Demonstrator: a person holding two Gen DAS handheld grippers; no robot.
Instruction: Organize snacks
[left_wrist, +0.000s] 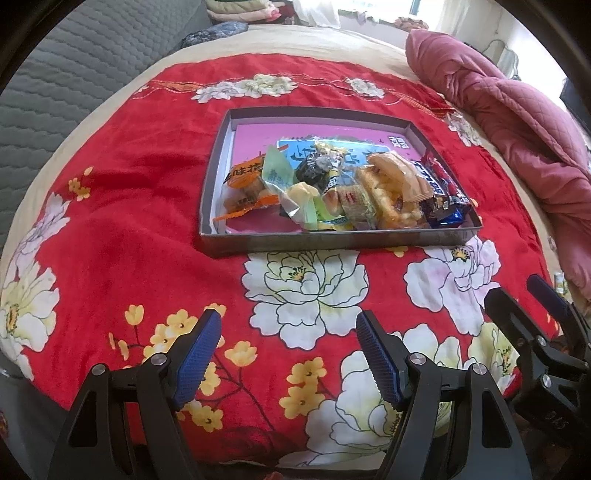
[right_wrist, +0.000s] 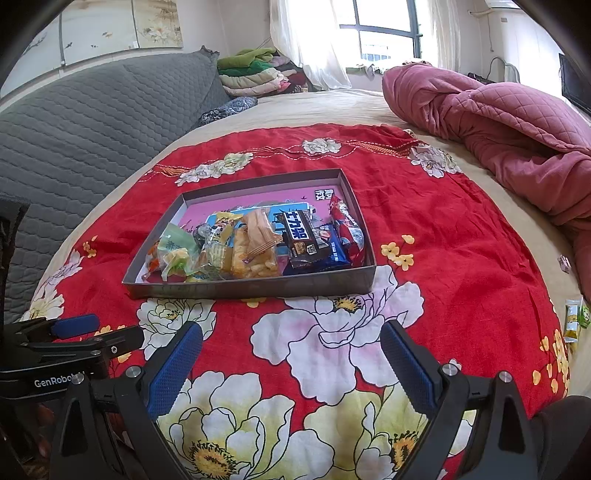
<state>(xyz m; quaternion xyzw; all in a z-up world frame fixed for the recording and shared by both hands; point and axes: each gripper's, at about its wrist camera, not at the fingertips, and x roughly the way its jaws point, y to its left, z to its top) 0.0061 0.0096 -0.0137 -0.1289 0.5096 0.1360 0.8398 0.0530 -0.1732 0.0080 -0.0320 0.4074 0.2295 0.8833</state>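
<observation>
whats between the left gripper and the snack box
Only bare red floral blanket. In the left wrist view, nothing sits between the open left gripper and the snack box.

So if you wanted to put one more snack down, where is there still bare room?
Inside the shallow box, the far half is free: pink floor between the snack pile and the back wall. The near half is crowded edge to edge. On the red floral blanket, open patches lie between the box and both open hand-held grippers, left and right.
</observation>
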